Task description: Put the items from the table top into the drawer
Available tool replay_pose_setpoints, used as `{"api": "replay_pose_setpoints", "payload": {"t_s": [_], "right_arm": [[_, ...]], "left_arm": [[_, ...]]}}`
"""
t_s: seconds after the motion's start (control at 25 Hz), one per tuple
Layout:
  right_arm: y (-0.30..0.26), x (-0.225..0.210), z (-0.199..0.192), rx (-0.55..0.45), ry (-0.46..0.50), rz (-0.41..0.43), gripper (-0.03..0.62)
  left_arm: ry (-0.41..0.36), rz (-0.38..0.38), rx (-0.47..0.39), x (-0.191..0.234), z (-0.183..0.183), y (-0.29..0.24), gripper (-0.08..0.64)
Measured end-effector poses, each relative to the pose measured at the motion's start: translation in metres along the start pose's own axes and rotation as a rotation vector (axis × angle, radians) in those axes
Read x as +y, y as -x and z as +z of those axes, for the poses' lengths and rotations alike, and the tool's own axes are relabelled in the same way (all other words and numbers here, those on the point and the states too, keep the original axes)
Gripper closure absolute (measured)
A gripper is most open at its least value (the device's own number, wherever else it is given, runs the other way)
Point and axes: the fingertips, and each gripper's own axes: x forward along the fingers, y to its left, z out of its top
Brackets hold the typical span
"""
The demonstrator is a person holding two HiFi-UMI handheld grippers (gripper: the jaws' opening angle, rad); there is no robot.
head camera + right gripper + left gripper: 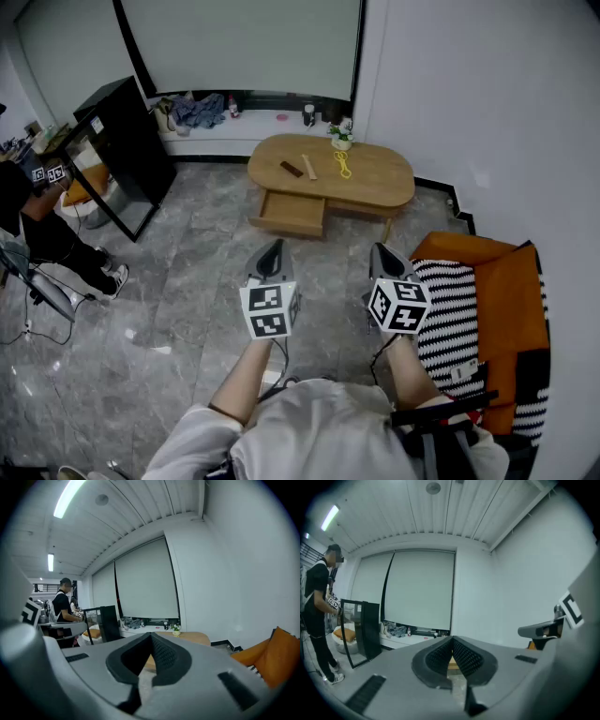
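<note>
An oval wooden coffee table (375, 184) stands some way ahead, with its drawer (291, 215) pulled open at the front left. On the top lie a dark brown bar (292, 169), a pale wooden stick (309, 166) and a yellow looped thing (343, 165), with a small potted plant (341, 137) at the back edge. Both grippers hang side by side over the floor, well short of the table. The left gripper (274, 247) (451, 640) is shut with nothing in it. The right gripper (380, 249) (151, 635) is shut and empty too.
An orange sofa (511, 309) with a striped cushion (450, 314) is close on the right. A black glass-fronted cabinet (127, 155) stands at the left, with a person (42, 225) beside it. Clothes and bottles lie on the window ledge (253, 120). Grey marble floor (187, 281) stretches to the table.
</note>
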Motion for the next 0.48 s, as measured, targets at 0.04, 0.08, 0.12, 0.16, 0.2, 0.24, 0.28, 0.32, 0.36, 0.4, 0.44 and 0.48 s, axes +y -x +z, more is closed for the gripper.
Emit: {"api": "replay_pose_setpoints", "payload": {"t_s": [0.04,0.08,0.12,0.16,0.2,0.24,0.28,0.32,0.36,0.4,0.44,0.48], "right_arm": [[0.0,0.0,-0.002,0.004,0.001,0.002,0.601],[0.0,0.0,-0.004,0.007,0.002,0.003,0.601],[0.0,0.0,-0.005,0.01,0.002,0.004,0.601],[0.0,-0.001,-0.005,0.01,0.001,0.004,0.601],[0.0,-0.002,-0.006,0.009,-0.002,0.002,0.601],[0.001,-0.003,-0.006,0.005,-0.008,-0.002,0.601],[0.001,-0.006,-0.006,0.001,-0.015,-0.008,0.6],[0.001,-0.009,-0.007,0.0,-0.021,-0.015,0.6],[0.001,-0.012,-0.008,0.0,-0.025,-0.022,0.6],[0.0,-0.015,-0.009,0.003,-0.028,-0.026,0.6],[0.0,-0.016,-0.01,0.008,-0.03,-0.027,0.6],[-0.001,-0.018,-0.012,0.013,-0.033,-0.027,0.6]], "left_arm": [[-0.005,0.011,-0.015,0.002,-0.001,-0.001,0.551],[-0.009,0.02,-0.025,0.004,-0.003,-0.002,0.551],[-0.012,0.026,-0.03,0.005,-0.004,-0.003,0.551],[-0.014,0.027,-0.031,0.005,-0.005,-0.003,0.551],[-0.017,0.027,-0.028,0.004,-0.006,-0.004,0.551],[-0.021,0.026,-0.024,0.003,-0.007,-0.004,0.551],[-0.027,0.025,-0.02,0.001,-0.009,-0.004,0.551],[-0.032,0.024,-0.018,-0.001,-0.01,-0.005,0.551],[-0.035,0.024,-0.016,-0.003,-0.011,-0.006,0.551],[-0.037,0.023,-0.014,-0.005,-0.012,-0.006,0.551],[-0.039,0.022,-0.011,-0.006,-0.013,-0.007,0.551],[-0.04,0.021,-0.007,-0.007,-0.014,-0.009,0.551]]}}
